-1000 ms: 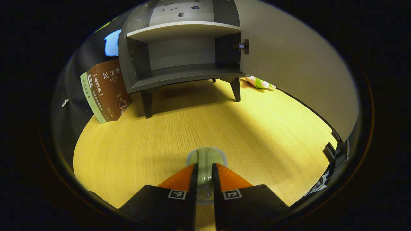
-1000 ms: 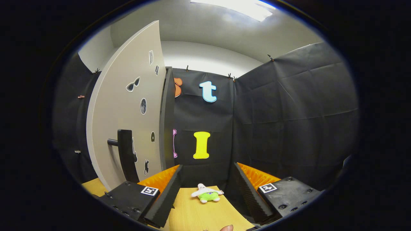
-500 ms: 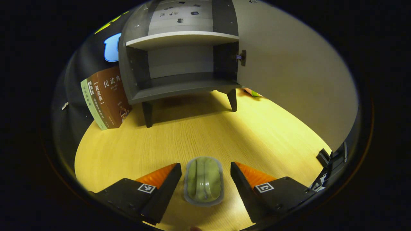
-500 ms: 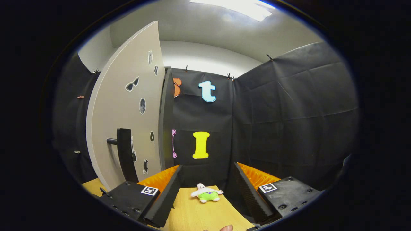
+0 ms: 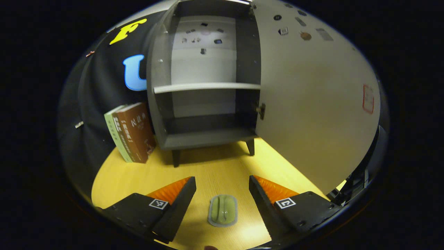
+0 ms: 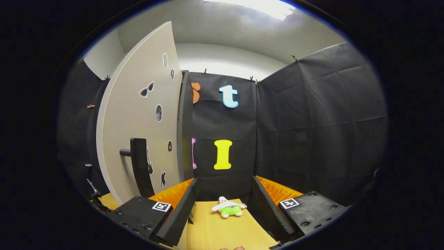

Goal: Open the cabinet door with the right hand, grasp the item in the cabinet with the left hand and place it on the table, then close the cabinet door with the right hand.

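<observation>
A small green item in a clear wrapper (image 5: pixel 222 210) lies on the wooden table (image 5: pixel 215 173), below and between the spread fingers of my left gripper (image 5: pixel 222 189), which is open and lifted off it. The grey cabinet (image 5: pixel 204 90) stands behind with both shelves bare. Its pale door (image 5: pixel 312 104) hangs open to the right. In the right gripper view the same door (image 6: pixel 138 118) stands at the left with its dark handle (image 6: pixel 140 166) facing me. My right gripper (image 6: pixel 223 194) is open, to the right of the handle and apart from it.
Two books (image 5: pixel 131 132) lean against the booth wall left of the cabinet. A small white and green plush toy (image 6: pixel 229 208) lies on the table by the back wall, beyond my right gripper. The other gripper's dark body (image 5: pixel 353 180) shows past the door's lower edge.
My left gripper opened, let go of the green item and drew up and back from it. The right gripper shifted only slightly and stayed open.
</observation>
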`<state>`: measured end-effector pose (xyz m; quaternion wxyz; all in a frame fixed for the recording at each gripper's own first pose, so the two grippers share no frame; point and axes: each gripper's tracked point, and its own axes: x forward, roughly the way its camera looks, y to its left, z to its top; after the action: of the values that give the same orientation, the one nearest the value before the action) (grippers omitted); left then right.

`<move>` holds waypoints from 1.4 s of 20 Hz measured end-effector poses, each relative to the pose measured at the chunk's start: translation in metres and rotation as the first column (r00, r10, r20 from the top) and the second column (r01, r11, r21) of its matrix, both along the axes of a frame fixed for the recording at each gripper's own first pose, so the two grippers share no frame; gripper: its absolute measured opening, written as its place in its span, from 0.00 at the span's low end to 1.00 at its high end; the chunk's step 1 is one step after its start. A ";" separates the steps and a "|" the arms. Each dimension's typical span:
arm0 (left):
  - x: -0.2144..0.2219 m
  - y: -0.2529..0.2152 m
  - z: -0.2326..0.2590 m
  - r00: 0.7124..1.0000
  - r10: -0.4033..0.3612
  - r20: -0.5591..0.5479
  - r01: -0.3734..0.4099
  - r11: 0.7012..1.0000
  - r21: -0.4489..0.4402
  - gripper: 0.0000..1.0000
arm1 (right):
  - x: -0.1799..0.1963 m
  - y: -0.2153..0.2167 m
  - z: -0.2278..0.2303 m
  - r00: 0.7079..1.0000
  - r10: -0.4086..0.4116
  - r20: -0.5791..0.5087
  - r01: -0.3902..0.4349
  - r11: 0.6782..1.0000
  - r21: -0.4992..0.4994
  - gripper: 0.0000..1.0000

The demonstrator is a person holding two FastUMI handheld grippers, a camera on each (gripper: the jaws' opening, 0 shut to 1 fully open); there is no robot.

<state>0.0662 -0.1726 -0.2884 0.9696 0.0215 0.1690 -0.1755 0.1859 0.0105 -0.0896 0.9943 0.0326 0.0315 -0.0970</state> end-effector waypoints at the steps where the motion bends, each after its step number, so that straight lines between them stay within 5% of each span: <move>1: 0.001 0.004 0.024 0.999 0.012 0.035 -0.011 1.000 -0.013 0.96 | 0.001 0.001 0.000 1.000 0.004 -0.001 -0.004 1.000 0.000 0.97; 7: -0.008 0.052 0.140 0.979 0.152 0.138 -0.142 0.987 -0.080 0.96 | 0.003 0.017 0.005 0.999 0.040 0.005 -0.040 0.999 0.010 0.97; 12: -0.025 0.084 0.206 0.959 0.178 0.221 -0.160 0.982 -0.101 0.96 | 0.002 0.031 0.009 0.997 0.075 0.008 -0.075 0.997 0.009 0.97; 28: -0.083 0.145 0.235 0.952 0.183 0.246 -0.161 0.981 -0.106 0.96 | -0.007 0.054 0.011 1.000 0.005 -0.002 -0.005 1.000 -0.020 0.95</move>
<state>-0.0173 -0.0274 -0.0530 0.9949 -0.0122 0.0366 -0.0930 0.1785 0.0647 -0.0784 0.9947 0.0223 0.0315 -0.0950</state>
